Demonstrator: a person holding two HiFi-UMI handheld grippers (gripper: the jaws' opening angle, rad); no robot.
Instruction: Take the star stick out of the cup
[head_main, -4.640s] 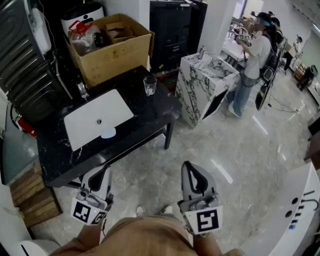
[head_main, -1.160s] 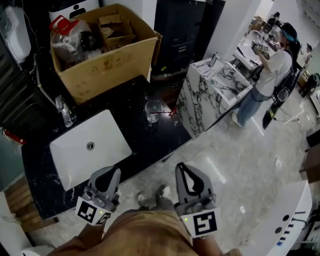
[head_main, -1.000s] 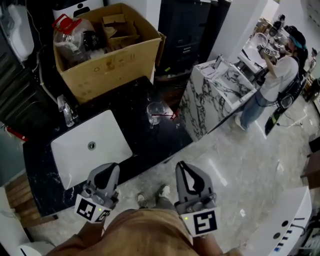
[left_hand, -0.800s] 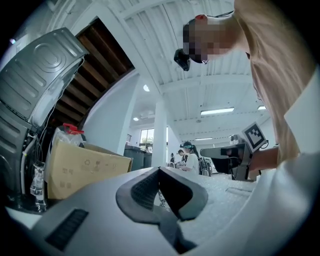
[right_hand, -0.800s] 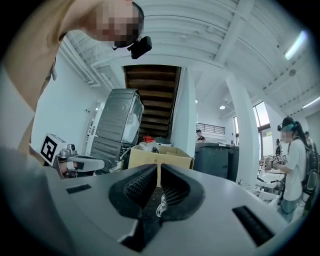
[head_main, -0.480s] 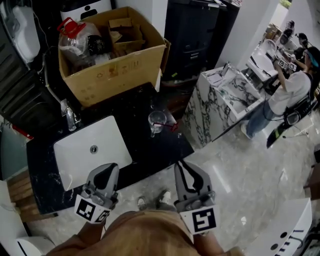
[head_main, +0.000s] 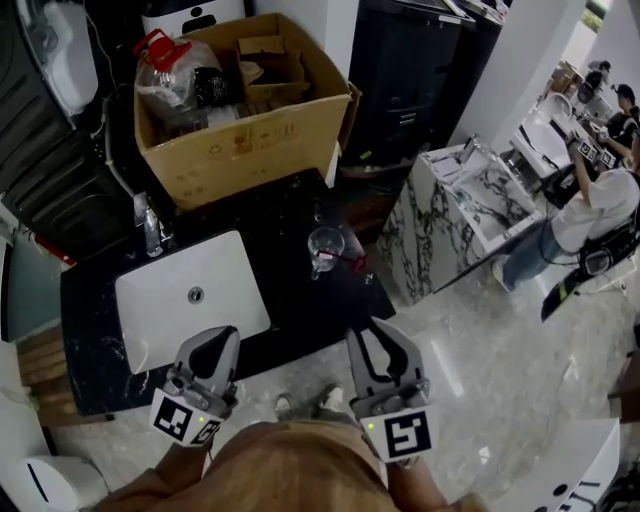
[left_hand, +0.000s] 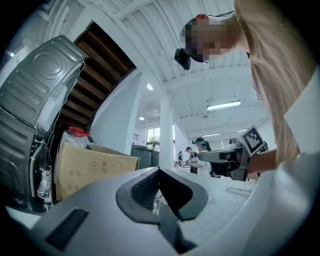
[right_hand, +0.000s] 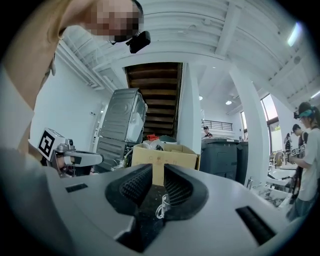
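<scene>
Head view alone shows red star stick (head_main: 352, 260) in clear glass cup (head_main: 325, 247), near bench (head_main: 290, 215) edge. Left hand-held gripper (head_main: 212, 345) closed; right hand-held gripper (head_main: 383, 338) just opening, empty.

1. Left claw (head_main: 214, 350), held low at the person's front, points roughly level, its jaws pressed together.
2. Right claw (head_main: 384, 342), alongside it, also level; jaws have just been opening, parted, nothing between them.
</scene>
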